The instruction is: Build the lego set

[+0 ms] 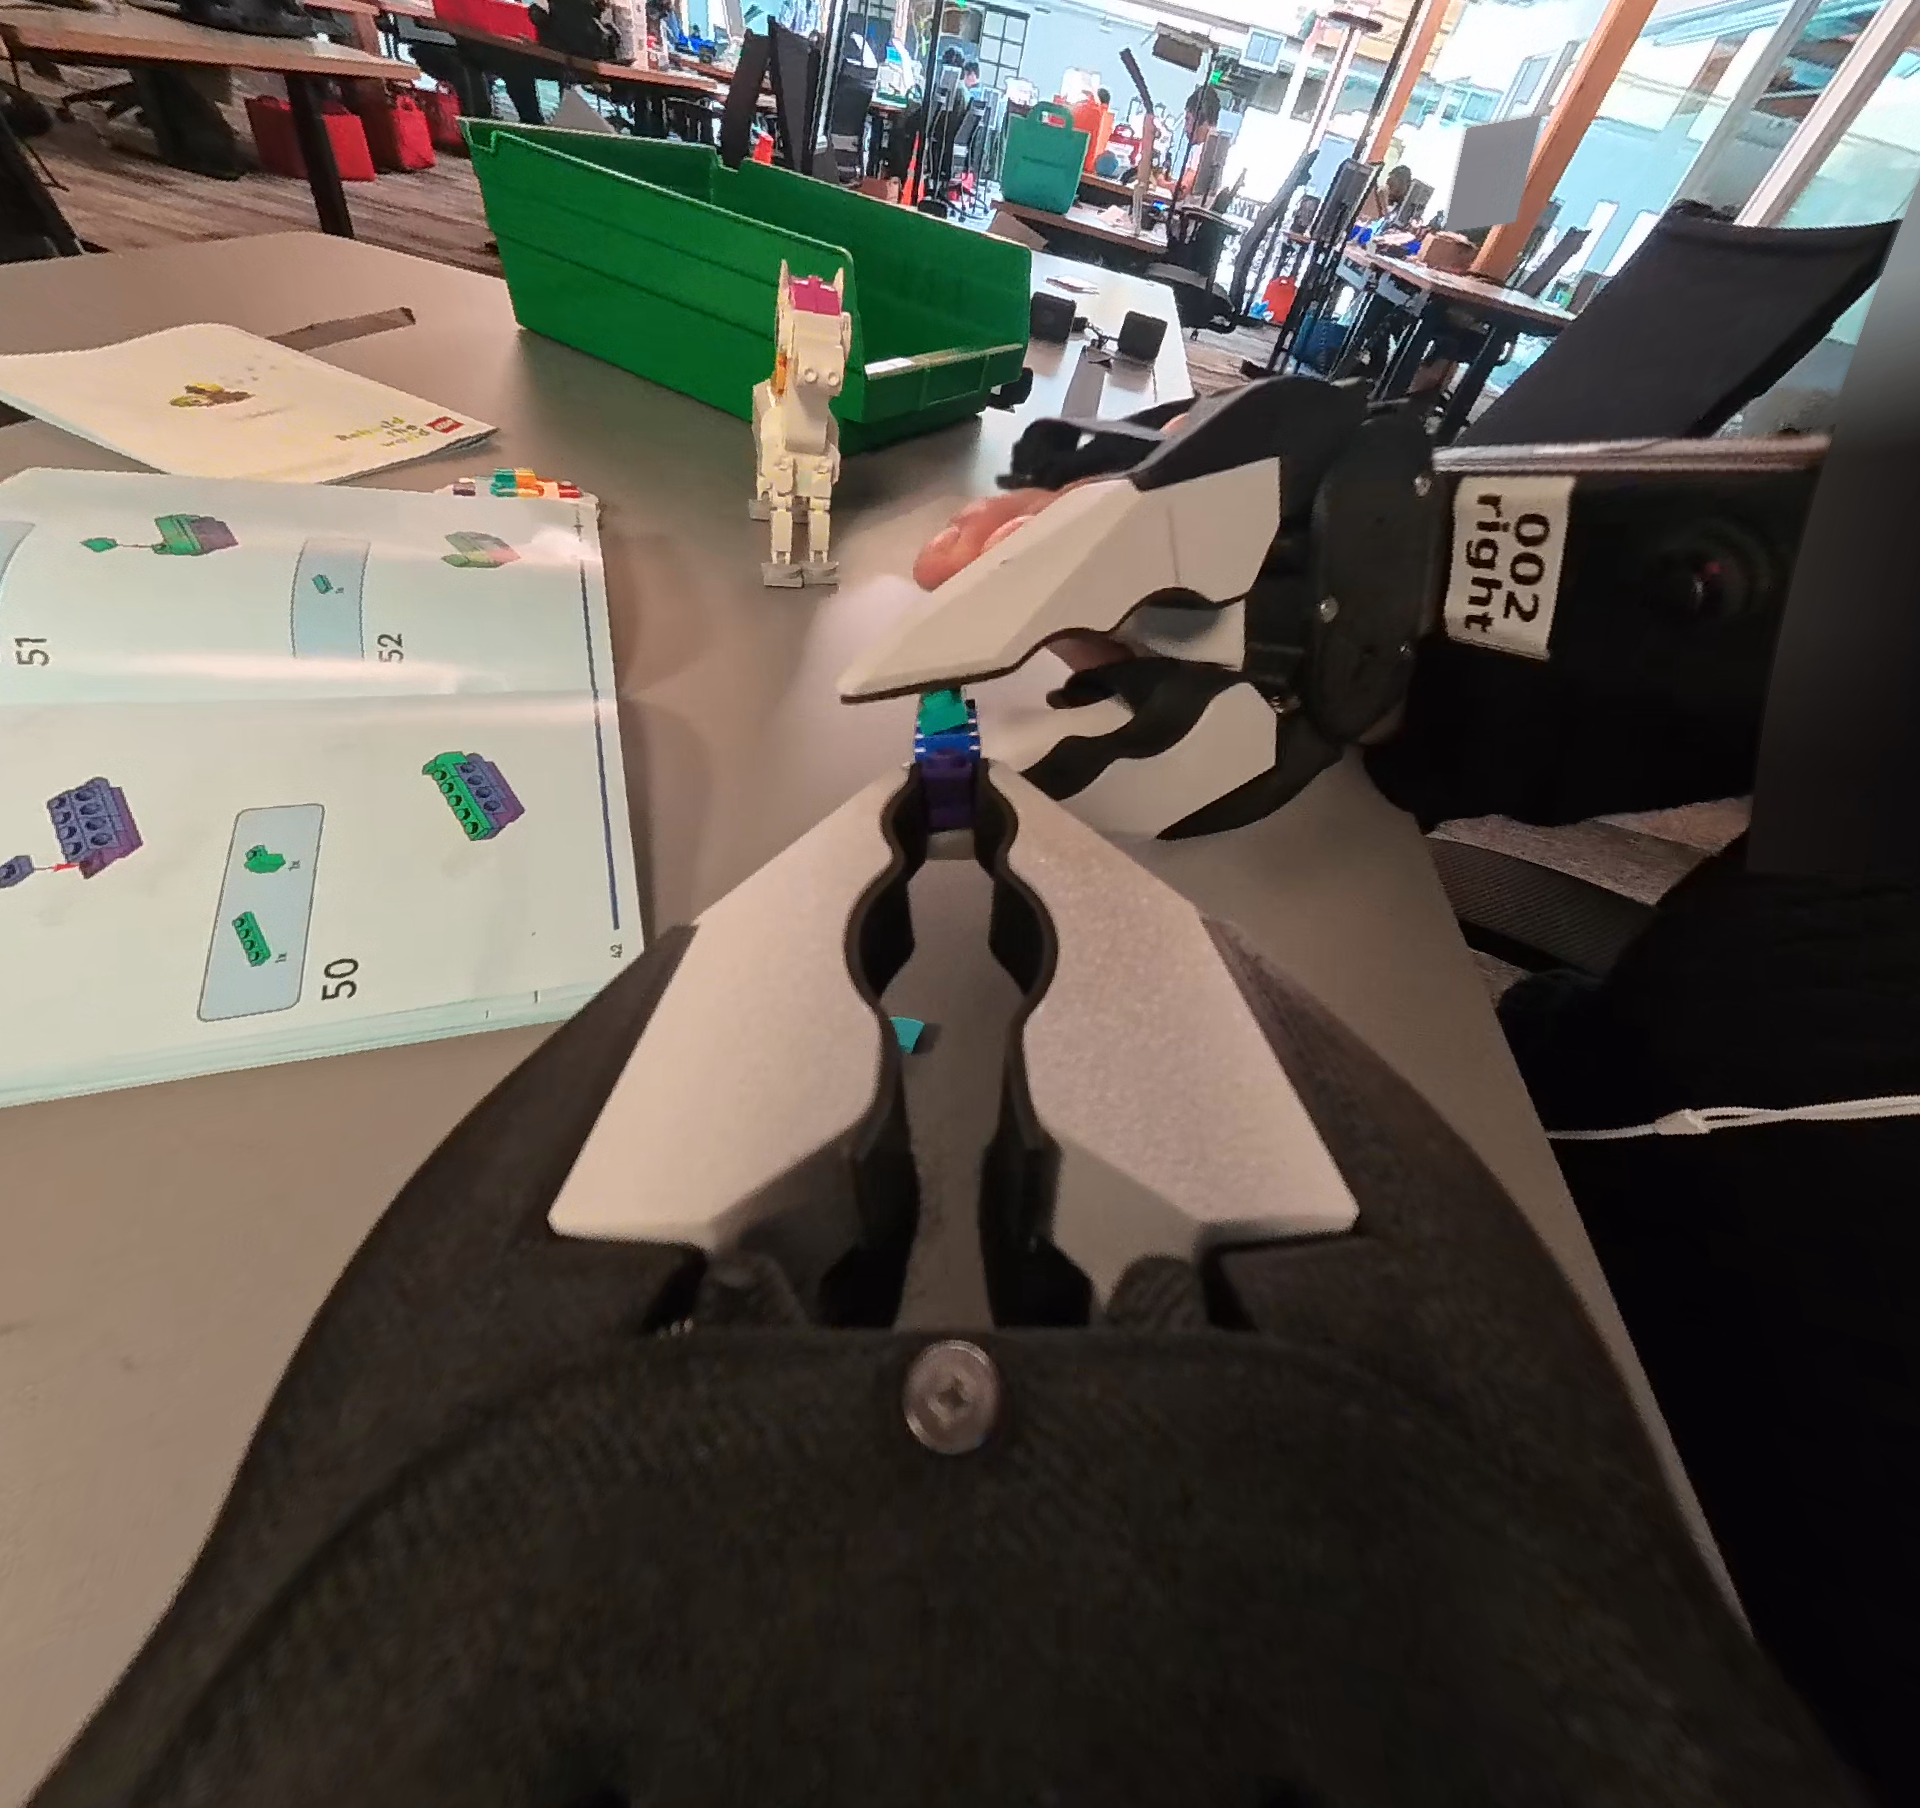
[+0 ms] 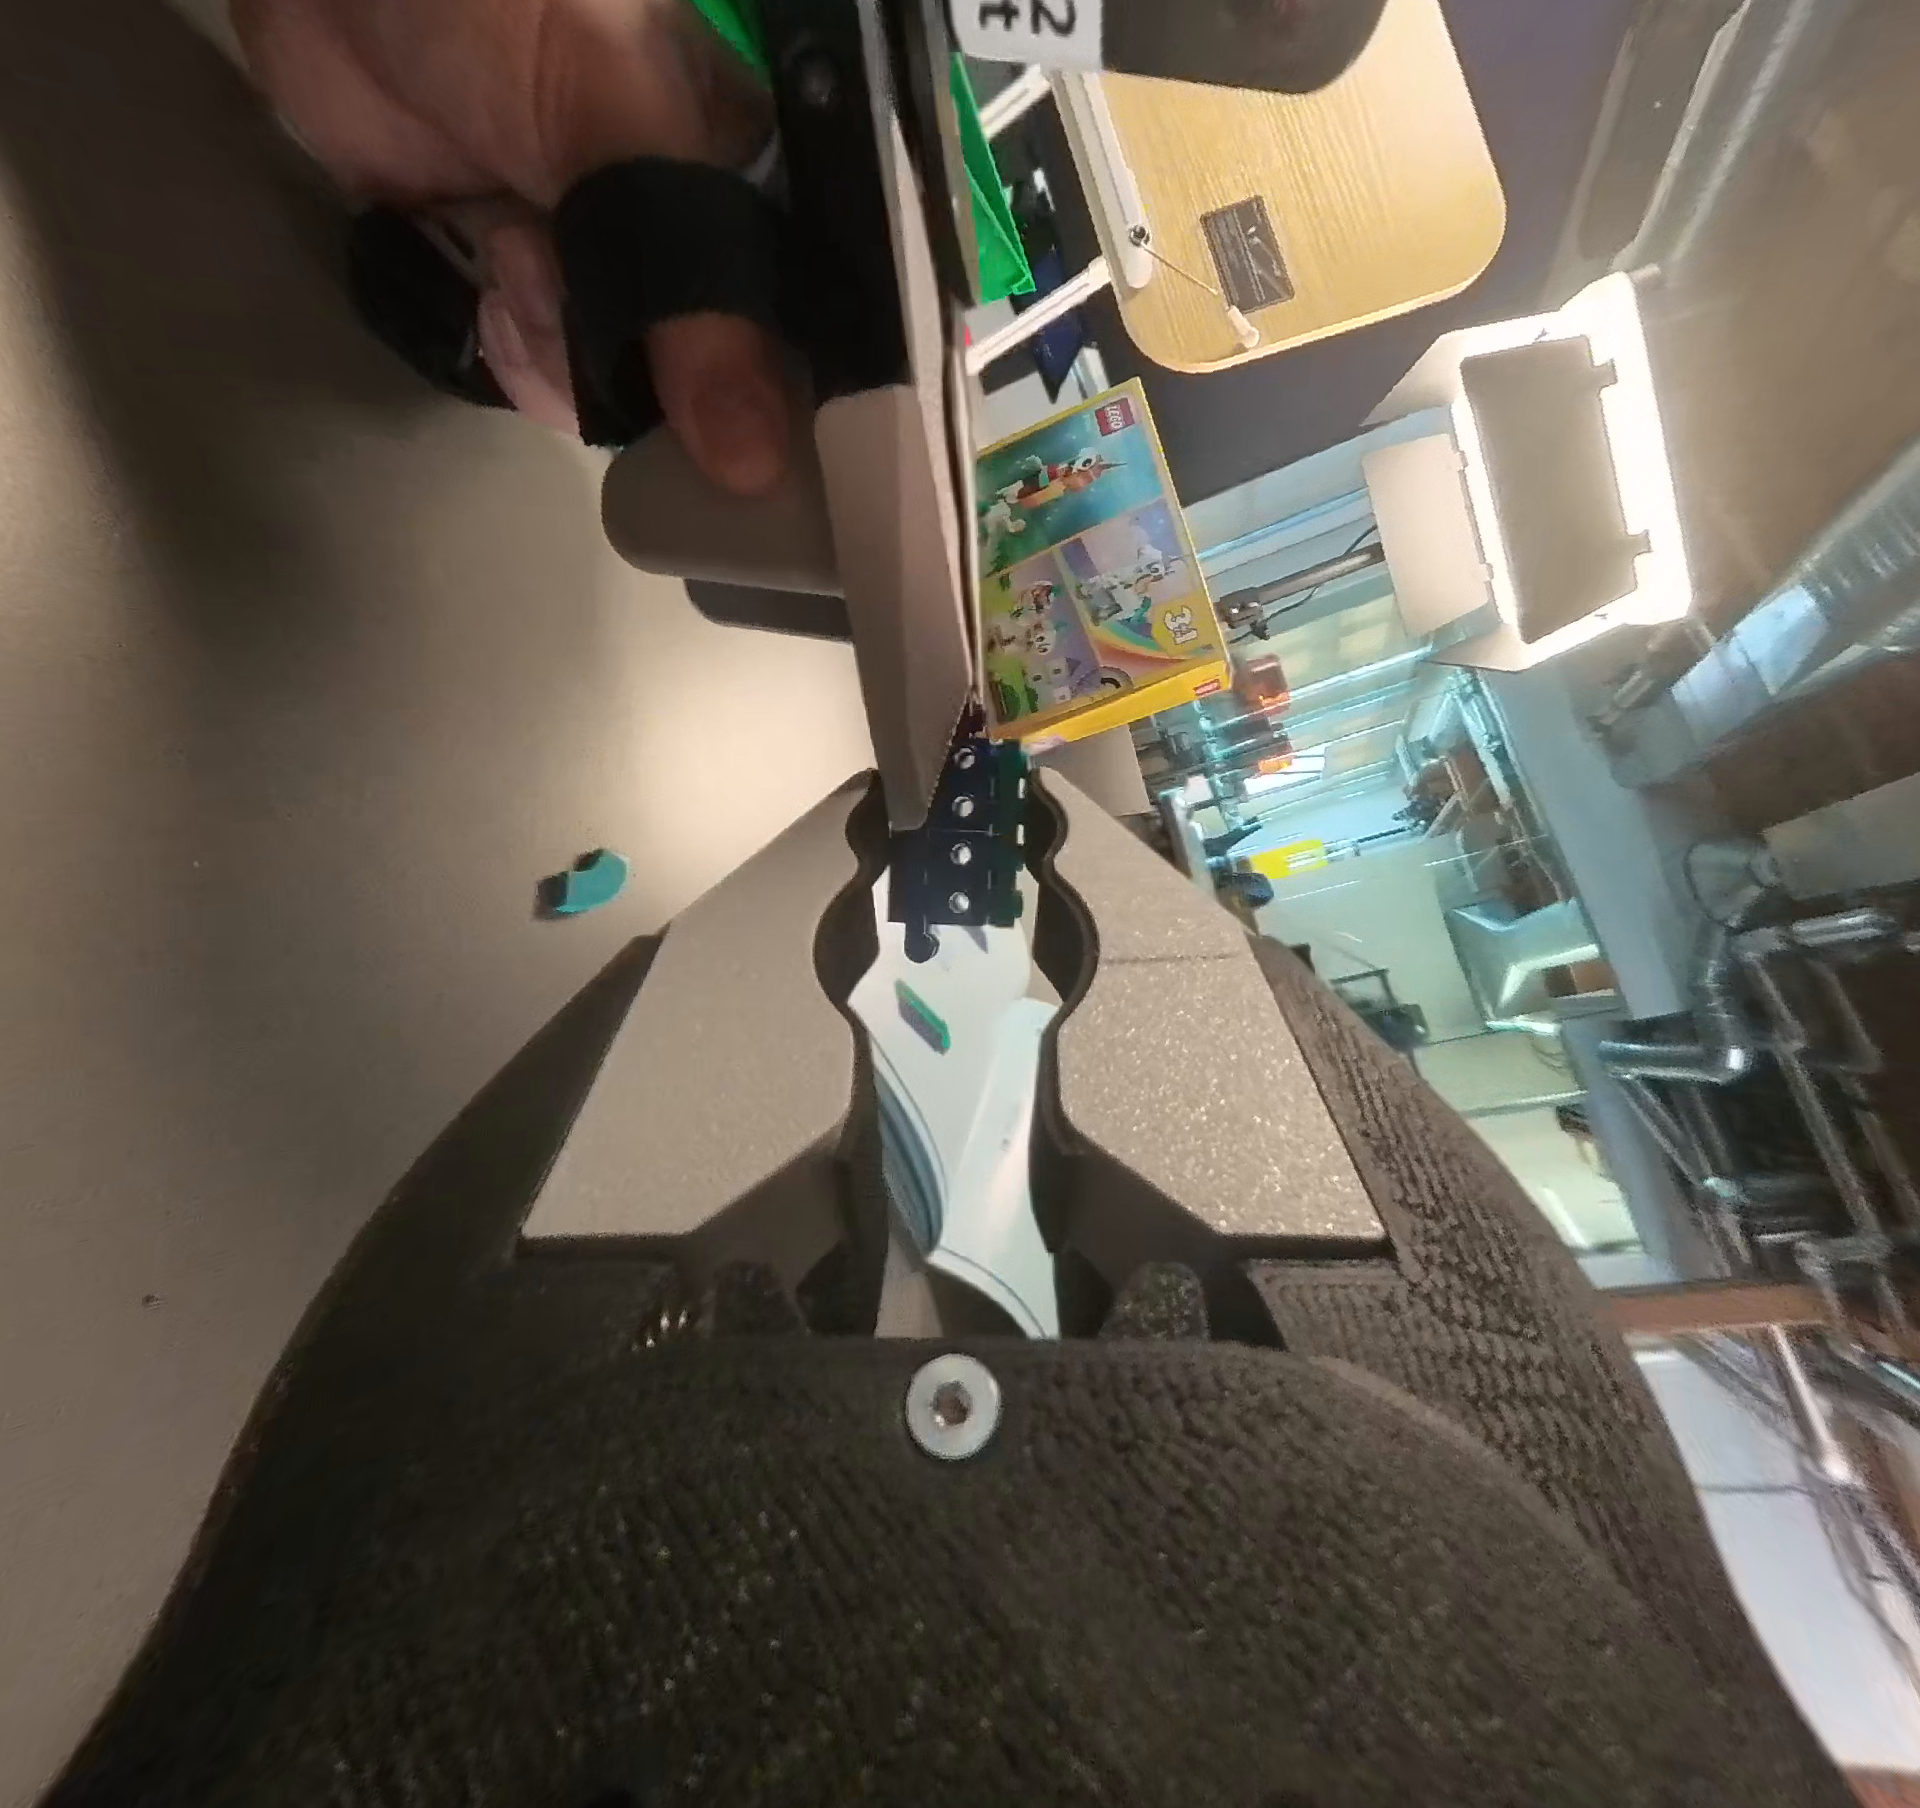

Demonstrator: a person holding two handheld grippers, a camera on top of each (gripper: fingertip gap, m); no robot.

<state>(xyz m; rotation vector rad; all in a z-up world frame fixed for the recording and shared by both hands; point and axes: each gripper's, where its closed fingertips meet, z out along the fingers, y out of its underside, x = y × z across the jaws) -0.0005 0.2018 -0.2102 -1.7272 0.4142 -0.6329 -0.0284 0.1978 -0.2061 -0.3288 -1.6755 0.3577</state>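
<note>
Between the two grippers, a small stacked purple, blue and teal brick assembly (image 1: pixel 948 771) is pinched at the left gripper (image 1: pixel 945 802) tips, above the table's near right. Right gripper (image 2: pixel 961 844) clamps it crosswise, rolled sideways. Farther off, a finished white brick llama figure (image 1: pixel 798 439) stands; one loose teal piece (image 2: pixel 582 883) and open instruction booklet (image 1: pixel 301 771) suggest steps remain.

Left gripper (image 1: pixel 948 802): light grey fingers on a black textured body. Right gripper (image 1: pixel 940 693): same grey and black, with a white label. Brick stack (image 1: pixel 948 766): purple at the base, blue above, teal-green on top. Loose brick (image 2: pixel 582 883): teal. Table (image 1: pixel 208 1291): plain grey. Bin (image 1: pixel 727 272): solid green. Llama figure (image 1: pixel 798 428): white with a pink top and grey feet. Instruction booklet (image 1: pixel 291 771): pale blue pages printed with purple and green brick diagrams. Set box (image 2: pixel 1101 563): yellow-edged, multicoloured pictures.
</note>
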